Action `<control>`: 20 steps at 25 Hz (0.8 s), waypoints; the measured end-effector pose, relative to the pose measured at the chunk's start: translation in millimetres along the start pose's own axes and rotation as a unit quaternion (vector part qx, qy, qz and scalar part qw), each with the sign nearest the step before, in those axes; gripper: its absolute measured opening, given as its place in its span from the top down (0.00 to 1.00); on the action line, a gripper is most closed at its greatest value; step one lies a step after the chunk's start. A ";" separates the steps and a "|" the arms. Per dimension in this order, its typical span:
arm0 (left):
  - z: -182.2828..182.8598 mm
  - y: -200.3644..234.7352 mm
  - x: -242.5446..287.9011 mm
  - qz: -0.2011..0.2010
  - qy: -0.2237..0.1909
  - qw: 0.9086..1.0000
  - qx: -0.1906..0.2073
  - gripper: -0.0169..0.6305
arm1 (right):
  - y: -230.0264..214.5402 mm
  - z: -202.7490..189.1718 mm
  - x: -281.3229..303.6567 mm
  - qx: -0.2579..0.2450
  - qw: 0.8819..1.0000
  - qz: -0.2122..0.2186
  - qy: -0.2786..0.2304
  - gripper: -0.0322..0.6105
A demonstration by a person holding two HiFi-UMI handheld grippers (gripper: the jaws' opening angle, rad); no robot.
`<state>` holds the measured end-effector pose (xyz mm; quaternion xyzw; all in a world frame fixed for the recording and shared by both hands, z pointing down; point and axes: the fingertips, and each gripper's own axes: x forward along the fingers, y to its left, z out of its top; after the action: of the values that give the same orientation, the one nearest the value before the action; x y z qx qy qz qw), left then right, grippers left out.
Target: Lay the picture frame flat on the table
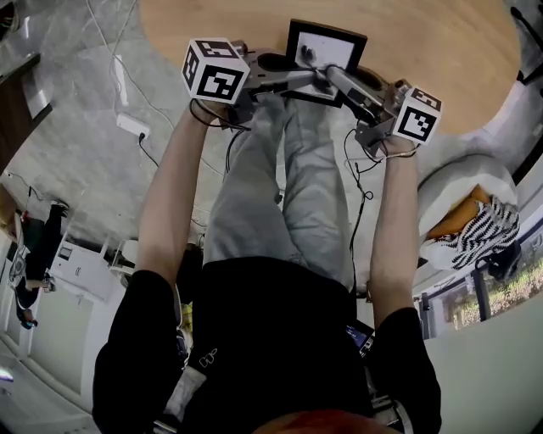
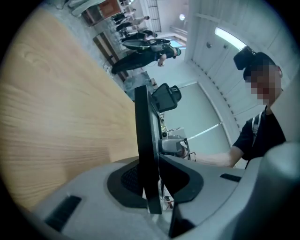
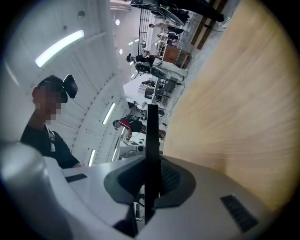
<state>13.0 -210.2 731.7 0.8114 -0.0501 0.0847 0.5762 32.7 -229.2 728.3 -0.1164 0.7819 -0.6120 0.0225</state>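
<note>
A black picture frame (image 1: 327, 52) with a white picture is held at the near edge of the round wooden table (image 1: 212, 21), its face turned up toward the head camera. My left gripper (image 1: 299, 79) reaches in from the left and is shut on the frame's lower edge. My right gripper (image 1: 327, 76) comes in from the right and is shut on the same edge. In the left gripper view the frame (image 2: 144, 140) runs edge-on between the pads of the left gripper (image 2: 151, 187). The right gripper view shows the frame (image 3: 152, 136) thin and dark, in the right gripper (image 3: 149, 183). Whether it touches the table I cannot tell.
The person's legs in grey trousers (image 1: 288, 186) sit right below the table edge. A white power strip (image 1: 131, 125) and cables lie on the stone floor at left. A white seat with a striped cloth (image 1: 479, 229) stands at right. Wooden tabletop (image 2: 51, 108) stretches beside the frame.
</note>
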 end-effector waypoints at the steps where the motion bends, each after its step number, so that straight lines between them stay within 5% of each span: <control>1: -1.3 3.4 -3.8 0.003 -0.002 1.000 0.012 0.90 | -2.6 2.6 0.7 -0.002 1.000 0.005 -0.002 0.89; 6: -3.6 29.9 -35.6 0.047 -0.046 0.998 -0.003 0.86 | -31.8 17.9 2.5 0.005 1.000 -0.009 -0.010 0.89; 11: -7.0 41.2 -53.4 0.083 -0.081 0.993 -0.012 0.94 | -79.3 27.8 -0.3 0.019 0.992 -0.119 -0.028 0.90; 20: -19.5 37.6 -43.0 0.086 -0.093 0.992 -0.026 0.95 | -106.6 26.1 2.1 -0.003 0.972 -0.231 -0.027 0.90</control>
<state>-37.4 -205.0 764.3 0.7933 -0.1749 0.0567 0.5804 51.8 -278.4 824.5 -0.3107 0.7345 -0.5951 -0.0990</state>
